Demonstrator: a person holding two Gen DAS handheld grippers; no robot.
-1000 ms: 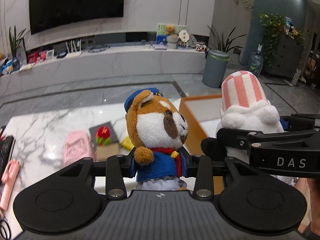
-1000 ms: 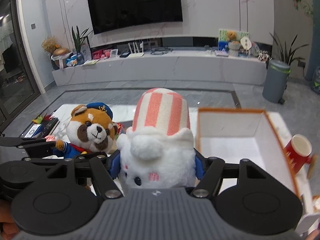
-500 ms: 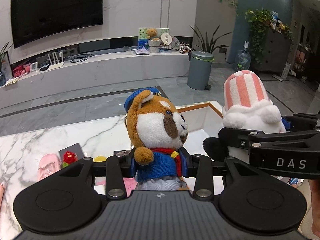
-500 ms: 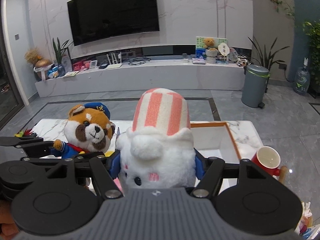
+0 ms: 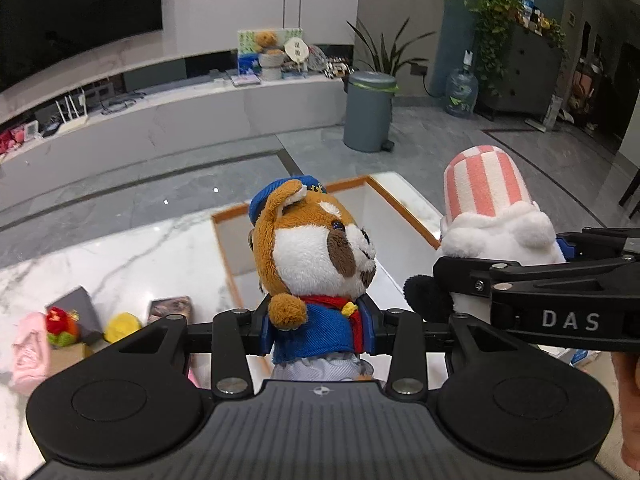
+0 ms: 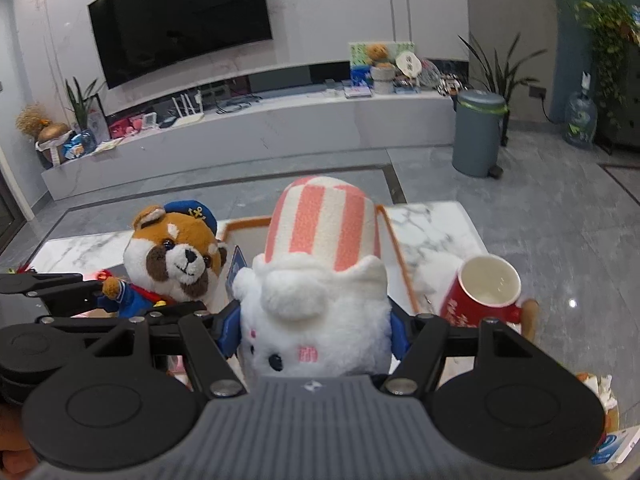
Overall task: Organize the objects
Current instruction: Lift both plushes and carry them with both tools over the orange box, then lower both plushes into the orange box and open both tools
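Note:
My left gripper (image 5: 318, 330) is shut on a brown-and-white plush bear (image 5: 312, 256) in a blue sailor cap and jacket, held upright above the table. My right gripper (image 6: 316, 332) is shut on a white plush (image 6: 320, 280) with a pink-and-white striped hat, held upright just right of the bear. Each plush also shows in the other view: the striped plush (image 5: 488, 204) and the bear (image 6: 176, 248). Behind and below both stands an open white box with an orange rim (image 5: 396, 204), also in the right wrist view (image 6: 396, 244).
A marble table (image 5: 132, 256) holds a pink item (image 5: 28, 356), a dark box with a red-green toy (image 5: 64, 316), a yellow ball (image 5: 122, 326) and a small dark box (image 5: 170, 306) at left. A red mug (image 6: 480, 292) stands right of the box. A grey bin (image 6: 478, 132) stands on the floor.
Both grippers have swung right with their plushes still held. The orange-rimmed box now sits behind both toys, and the red mug appears closer and larger on the right.

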